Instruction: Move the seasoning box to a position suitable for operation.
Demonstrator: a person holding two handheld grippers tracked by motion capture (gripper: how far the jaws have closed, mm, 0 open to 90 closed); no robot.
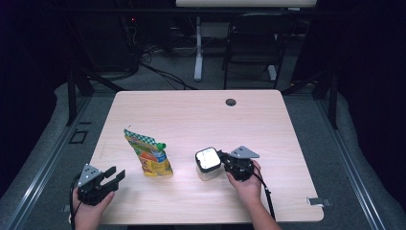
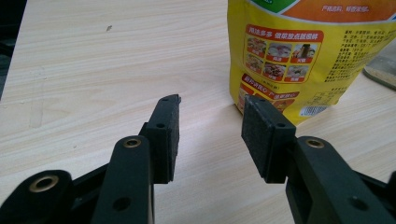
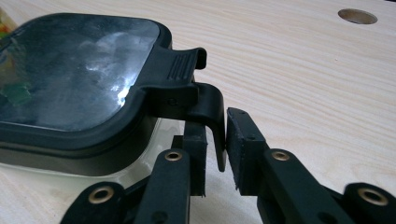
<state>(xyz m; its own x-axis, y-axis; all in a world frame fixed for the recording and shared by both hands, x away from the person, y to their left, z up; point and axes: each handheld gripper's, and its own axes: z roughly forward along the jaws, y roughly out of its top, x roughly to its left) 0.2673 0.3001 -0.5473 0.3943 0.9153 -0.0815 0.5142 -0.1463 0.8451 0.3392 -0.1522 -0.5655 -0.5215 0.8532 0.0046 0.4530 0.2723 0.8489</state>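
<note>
Two things sit on my big wooden tabletop [image 1: 191, 115]: a yellow food bag [image 1: 149, 155] standing up on the left, and a clear box with a black lid [image 1: 208, 163] near the middle front. My right jaws [image 3: 215, 149] are at the box's right side. They sit on both sides of the small black latch [image 3: 212, 116] that hangs off the lid. One pad looks to be touching the latch, but I cannot tell if both pads press on it yet. My left jaws [image 2: 210, 135] are wide open and hold nothing. They rest low on the tabletop, pointing at the bag's bottom corner, near it but not touching.

What could go wrong? The latch is thin and smooth. If I pull before I have a good hold, it may slip out, or the whole box may tip or slide, since nothing holds it down.

My right gripper view shows the latch between my pads. The high view is too far off for that, but it shows the bag and box standing apart.
</note>
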